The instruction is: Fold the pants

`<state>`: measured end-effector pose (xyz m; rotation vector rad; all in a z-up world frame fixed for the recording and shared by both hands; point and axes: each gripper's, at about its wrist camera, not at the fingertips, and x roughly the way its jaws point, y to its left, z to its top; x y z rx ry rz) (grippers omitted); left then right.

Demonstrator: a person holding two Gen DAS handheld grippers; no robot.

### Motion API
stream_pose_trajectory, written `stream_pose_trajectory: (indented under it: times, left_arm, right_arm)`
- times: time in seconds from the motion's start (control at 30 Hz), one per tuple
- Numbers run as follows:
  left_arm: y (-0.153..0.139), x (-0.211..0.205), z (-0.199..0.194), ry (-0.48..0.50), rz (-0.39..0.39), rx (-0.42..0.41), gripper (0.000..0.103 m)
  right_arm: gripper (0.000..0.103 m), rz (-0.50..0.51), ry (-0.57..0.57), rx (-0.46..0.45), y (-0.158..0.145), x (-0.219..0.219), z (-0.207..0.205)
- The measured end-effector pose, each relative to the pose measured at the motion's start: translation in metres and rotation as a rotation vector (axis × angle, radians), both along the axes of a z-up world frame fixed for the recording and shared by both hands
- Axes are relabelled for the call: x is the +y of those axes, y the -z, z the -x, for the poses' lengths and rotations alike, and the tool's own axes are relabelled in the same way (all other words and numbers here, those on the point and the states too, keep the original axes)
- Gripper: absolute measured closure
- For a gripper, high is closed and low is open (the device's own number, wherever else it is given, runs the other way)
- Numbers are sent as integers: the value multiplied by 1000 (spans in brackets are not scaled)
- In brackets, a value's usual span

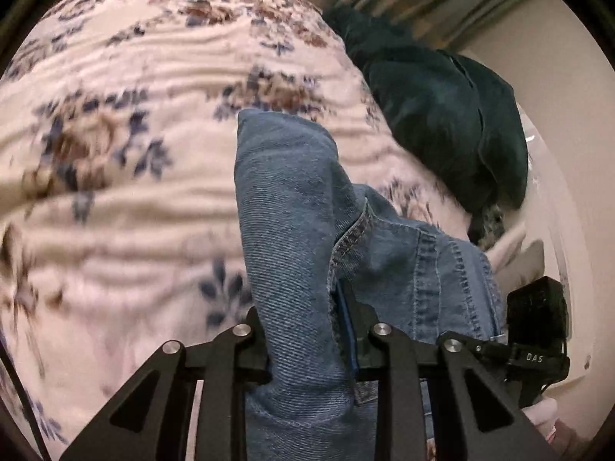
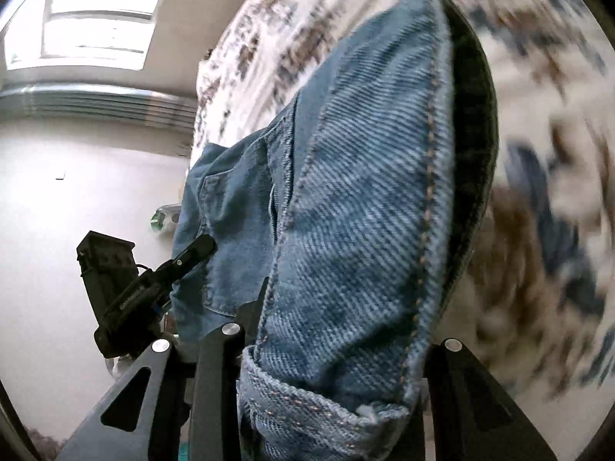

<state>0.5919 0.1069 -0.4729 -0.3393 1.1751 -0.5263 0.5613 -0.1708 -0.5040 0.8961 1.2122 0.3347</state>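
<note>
The blue denim pants [image 1: 292,207] hang lifted above a floral bedspread [image 1: 115,199]. My left gripper [image 1: 307,330] is shut on a fold of the denim near a stitched seam. My right gripper [image 2: 338,345] is shut on the pants [image 2: 361,207] at a hemmed edge, the cloth bulging over its fingers and hiding the tips. The left gripper [image 2: 192,253] shows in the right wrist view at the left, clamped on the far part of the denim. The right gripper's body [image 1: 538,330] shows at the right of the left wrist view.
A dark green garment [image 1: 442,115] lies at the bed's far right edge. A window [image 2: 96,19] and a pale floor [image 2: 77,192] lie beyond the bed [image 2: 538,153]. A small green object [image 2: 163,219] sits on the floor.
</note>
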Motion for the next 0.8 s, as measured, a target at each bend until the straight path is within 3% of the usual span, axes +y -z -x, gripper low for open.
stream_pose_trajectory:
  times: [0.1, 0.17, 0.23, 0.27, 0.33, 0.37, 0.43, 0.47, 0.5, 0.53, 0.57, 0.67, 0.8]
  left_arm:
    - [21, -6, -33, 2, -71, 6, 76]
    - [60, -9, -51, -14, -154, 77, 71]
    - [98, -10, -58, -3, -264, 164, 61]
    - [113, -7, -57, -1, -273, 181, 57]
    - [111, -1, -55, -7, -268, 157, 48]
    - [107, 0, -53, -7, -278, 152, 48]
    - [94, -1, -44, -30, -340, 134, 47]
    - [88, -3, -37, -42, -385, 118, 46]
    - [81, -7, -32, -55, -435, 97, 33]
    - [74, -11, -26, -66, -485, 80, 12]
    - [67, -16, -19, -71, -536, 52, 6]
    - [54, -31, -5, -57, -606, 7, 5]
    - [47, -44, 5, -43, -646, 5, 5]
  right_arm:
    - [68, 30, -37, 21, 16, -4, -43]
    - [57, 142, -65, 102, 48, -17, -71]
    - [54, 241, -96, 205, 79, -26, -82]
    - [50, 251, -97, 251, 91, -32, -85]
    - [42, 224, -77, 272, 98, -37, -85]
    - [40, 240, -82, 265, 93, -35, -85]
    - [13, 330, -95, 289, 82, -27, -89]
    - [11, 396, -96, 296, 77, -22, -63]
    - [11, 470, -92, 284, 69, -11, -47]
    - [11, 554, -84, 268, 57, -7, -41]
    - [11, 661, -74, 245, 41, 3, -35]
    - [10, 811, -45, 214, 8, 14, -23]
    - [10, 833, -32, 177, -14, 31, -12]
